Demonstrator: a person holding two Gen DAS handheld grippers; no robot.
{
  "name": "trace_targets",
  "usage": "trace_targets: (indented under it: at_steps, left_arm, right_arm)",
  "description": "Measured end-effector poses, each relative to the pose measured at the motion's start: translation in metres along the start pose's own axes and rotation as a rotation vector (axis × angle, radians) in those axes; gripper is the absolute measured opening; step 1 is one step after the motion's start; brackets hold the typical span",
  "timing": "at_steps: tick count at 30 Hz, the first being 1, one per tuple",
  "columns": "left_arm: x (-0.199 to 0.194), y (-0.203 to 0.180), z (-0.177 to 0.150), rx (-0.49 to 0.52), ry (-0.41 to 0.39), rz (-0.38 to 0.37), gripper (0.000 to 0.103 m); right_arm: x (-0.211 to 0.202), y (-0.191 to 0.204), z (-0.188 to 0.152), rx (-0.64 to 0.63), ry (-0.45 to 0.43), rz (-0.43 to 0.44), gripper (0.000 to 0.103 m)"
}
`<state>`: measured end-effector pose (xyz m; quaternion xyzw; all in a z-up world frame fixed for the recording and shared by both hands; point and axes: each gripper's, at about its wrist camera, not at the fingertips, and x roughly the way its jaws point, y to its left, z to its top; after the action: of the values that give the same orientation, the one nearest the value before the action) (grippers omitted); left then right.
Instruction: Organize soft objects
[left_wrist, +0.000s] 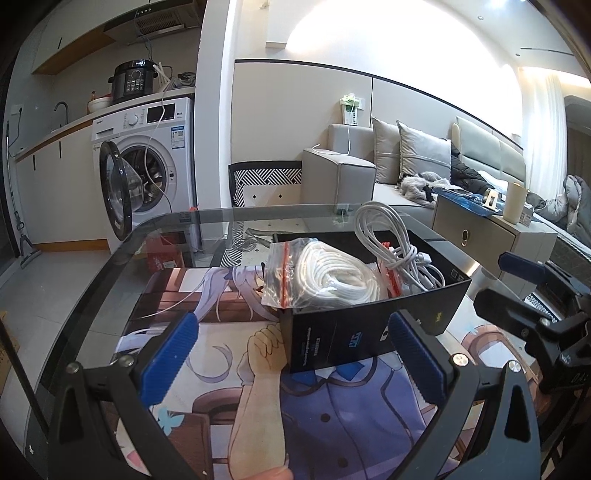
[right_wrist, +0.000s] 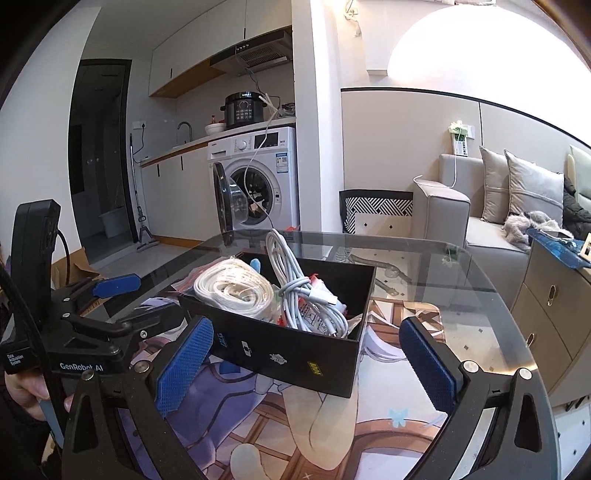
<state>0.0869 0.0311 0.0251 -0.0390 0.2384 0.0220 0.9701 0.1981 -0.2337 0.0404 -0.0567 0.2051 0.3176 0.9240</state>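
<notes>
Box (left_wrist: 373, 328): on the mat (left_wrist: 332, 417), mid-worktop (left_wrist: 110, 280), well inside the glass edges.
Cables (right_wrist: 310, 306): coiled in the box; one loop stands upward.
Left gripper (left_wrist: 291, 354): jaws released, empty.
Right gripper (right_wrist: 306, 365): jaws released, empty.

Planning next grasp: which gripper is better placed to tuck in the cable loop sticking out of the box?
Right, probably. The right gripper, open, faces the loose cable over the black box; from the left gripper, the bagged coil sits in front.
</notes>
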Motion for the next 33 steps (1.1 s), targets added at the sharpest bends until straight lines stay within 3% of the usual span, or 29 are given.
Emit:
trace_targets:
  at_steps: [12, 26, 33]
  left_arm:
    - [-0.006, 0.0, 0.0, -0.019, -0.033, 0.018, 0.103]
    - [-0.001, 0.013, -0.001, -0.09, -0.014, 0.002, 0.103]
    - [-0.003, 0.011, -0.002, -0.079, -0.026, 0.009, 0.103]
  right_arm:
    - [-0.002, 0.008, -0.005, -0.046, 0.0, -0.04, 0.102]
    - [-0.012, 0.0, -0.008, -0.012, -0.043, -0.051, 0.102]
    - [-0.012, 0.001, -0.008, -0.012, -0.043, -0.053, 0.102]
